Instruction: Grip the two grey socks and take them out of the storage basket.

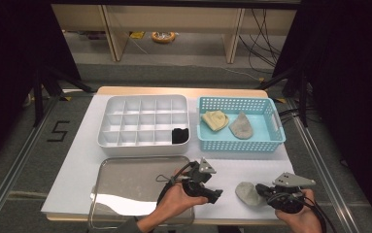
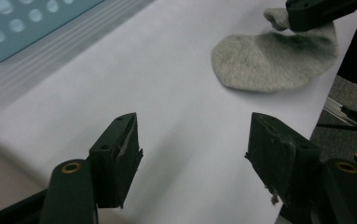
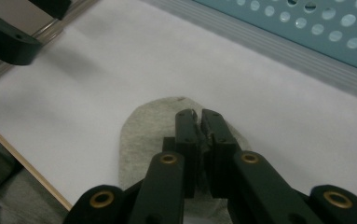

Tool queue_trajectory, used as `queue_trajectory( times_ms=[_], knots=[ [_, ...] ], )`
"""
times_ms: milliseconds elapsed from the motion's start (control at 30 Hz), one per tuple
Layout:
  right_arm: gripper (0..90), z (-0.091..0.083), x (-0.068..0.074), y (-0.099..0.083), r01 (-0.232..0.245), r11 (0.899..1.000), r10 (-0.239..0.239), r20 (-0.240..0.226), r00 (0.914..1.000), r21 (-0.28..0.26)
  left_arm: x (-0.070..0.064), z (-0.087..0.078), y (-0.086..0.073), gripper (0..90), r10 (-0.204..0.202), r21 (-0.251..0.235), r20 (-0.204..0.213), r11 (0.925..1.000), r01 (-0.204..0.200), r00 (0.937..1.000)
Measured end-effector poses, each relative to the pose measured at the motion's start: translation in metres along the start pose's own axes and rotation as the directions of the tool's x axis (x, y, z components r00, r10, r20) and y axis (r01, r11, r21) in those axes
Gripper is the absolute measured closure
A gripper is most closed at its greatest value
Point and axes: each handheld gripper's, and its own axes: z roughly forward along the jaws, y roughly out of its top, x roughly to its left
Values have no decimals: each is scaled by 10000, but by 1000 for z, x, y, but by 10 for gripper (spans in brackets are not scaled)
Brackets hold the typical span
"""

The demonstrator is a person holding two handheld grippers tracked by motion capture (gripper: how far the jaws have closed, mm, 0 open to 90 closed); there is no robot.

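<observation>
Sock [image 1: 246, 192] lies flat on the white table [image 1: 251, 167], long way left to right — right gripper [image 1: 262, 192] pinches its right end; left gripper [image 1: 216, 194] gapes wide, holding nothing.

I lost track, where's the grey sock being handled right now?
In the high view, the grey sock lies on the white table's near right edge, pinched by the right tool.
</observation>
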Motion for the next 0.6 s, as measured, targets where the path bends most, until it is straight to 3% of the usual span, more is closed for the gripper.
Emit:
queue_trajectory(
  times_ms=[33,267,367,533,600],
  knots=[
    [861,1,-2,-1,121,9998,-122,-88,9999,-150,-2,5,3,342,39,33,80,10000,-40,10000],
    [855,0,2,-4,-173,9997,173,3,9999,-178,-14,37,17,384,411,480,418,9979,-431,9983],
    [853,0,-1,-4,-84,9998,82,-100,9999,-173,-18,48,20,396,774,570,295,9952,-790,9966],
    [850,1,0,-4,-175,9998,173,-187,9997,-120,-19,61,24,439,828,566,347,9948,-847,9960],
    [849,0,-1,-4,-77,9998,76,-81,9999,-204,-22,68,25,450,1060,528,306,9928,-1075,9939]
  ],
)
